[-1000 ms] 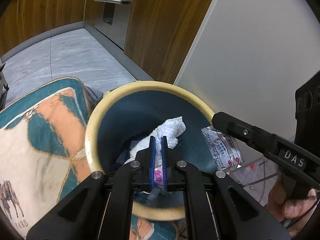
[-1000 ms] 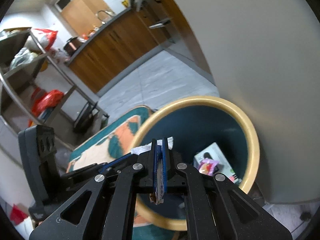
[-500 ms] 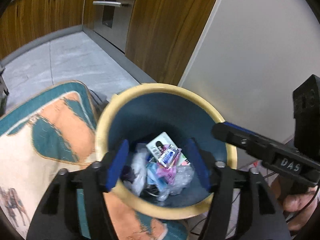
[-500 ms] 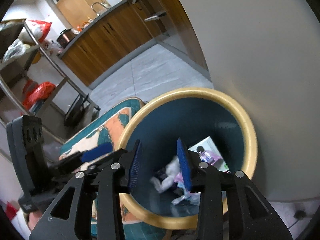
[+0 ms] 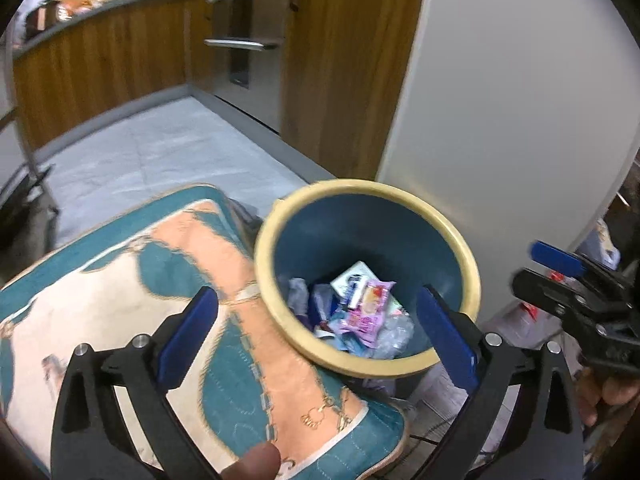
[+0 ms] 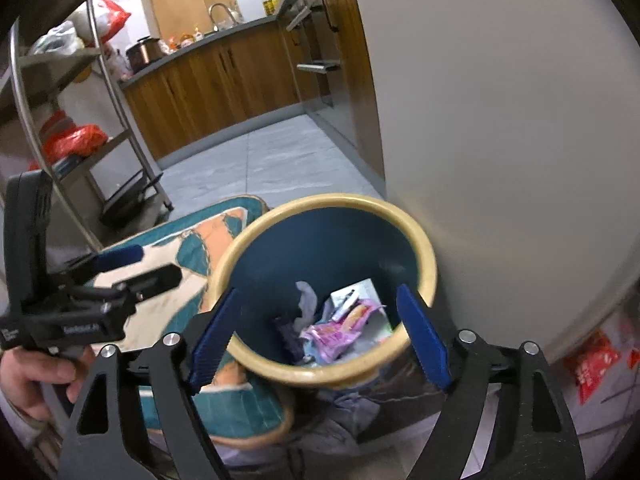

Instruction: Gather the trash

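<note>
Blue bin (image 5: 466, 276) with cream rim sits beside the patterned cushion (image 5: 120, 320), holding wrappers (image 5: 366, 308), a small carton (image 5: 352, 278) and crumpled tissue (image 6: 307, 300). Left gripper (image 5: 320, 334) and right gripper (image 6: 320, 334) jaws have just been opening, now wide apart, nothing between them.

Indoor light was even and moderate. Motion blur smeared the left view. Fisheye bending curved edges; corners were vignetted black.
</note>
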### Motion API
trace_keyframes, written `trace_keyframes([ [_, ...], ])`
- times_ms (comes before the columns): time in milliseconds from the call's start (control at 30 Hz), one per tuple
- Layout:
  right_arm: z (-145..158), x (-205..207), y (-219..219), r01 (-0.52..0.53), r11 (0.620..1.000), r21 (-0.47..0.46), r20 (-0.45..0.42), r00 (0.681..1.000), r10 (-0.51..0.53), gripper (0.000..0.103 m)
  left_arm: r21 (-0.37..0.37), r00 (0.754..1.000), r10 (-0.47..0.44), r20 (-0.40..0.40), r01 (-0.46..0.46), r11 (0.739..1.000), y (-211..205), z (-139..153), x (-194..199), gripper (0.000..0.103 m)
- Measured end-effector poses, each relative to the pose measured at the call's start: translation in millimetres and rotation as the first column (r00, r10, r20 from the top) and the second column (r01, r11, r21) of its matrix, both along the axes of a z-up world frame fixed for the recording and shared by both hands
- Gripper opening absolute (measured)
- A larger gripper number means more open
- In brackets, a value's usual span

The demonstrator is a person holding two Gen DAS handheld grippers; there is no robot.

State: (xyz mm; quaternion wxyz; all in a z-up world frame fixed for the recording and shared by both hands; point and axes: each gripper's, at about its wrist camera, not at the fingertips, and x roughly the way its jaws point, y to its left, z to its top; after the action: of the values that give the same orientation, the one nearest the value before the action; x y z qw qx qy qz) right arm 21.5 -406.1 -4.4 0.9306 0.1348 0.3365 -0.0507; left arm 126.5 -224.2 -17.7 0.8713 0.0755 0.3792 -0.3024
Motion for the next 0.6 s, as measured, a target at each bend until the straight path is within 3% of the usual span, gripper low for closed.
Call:
trace_keyframes([
  [167, 6.8, -22.2, 3.0, 0.017, 0.998, -0.062, 0.041, 0.999, -0.014, 0.092, -0.023, 0.997, 0.079, -0.011, -0.079, 0.997, 14.5, 1.5, -24.2, 0.097],
  [300, 6.1, -31.8, 0.9, 0.027, 0.997, -0.070, 0.057, 0.998, -0.023, 0.092, -0.040, 0.992, 0.122, 0.008, -0.122, 0.992, 26.2, 2.7, -40.9, 0.097],
  [600, 1.3, -28.2, -6.2, 0.034, 0.998, -0.047, 0.067, 0.997, -0.031, 0.092, -0.036, 0.991, 0.126, 0.042, -0.124, 0.992, 19.3, -1.5, -49.6, 0.097],
])
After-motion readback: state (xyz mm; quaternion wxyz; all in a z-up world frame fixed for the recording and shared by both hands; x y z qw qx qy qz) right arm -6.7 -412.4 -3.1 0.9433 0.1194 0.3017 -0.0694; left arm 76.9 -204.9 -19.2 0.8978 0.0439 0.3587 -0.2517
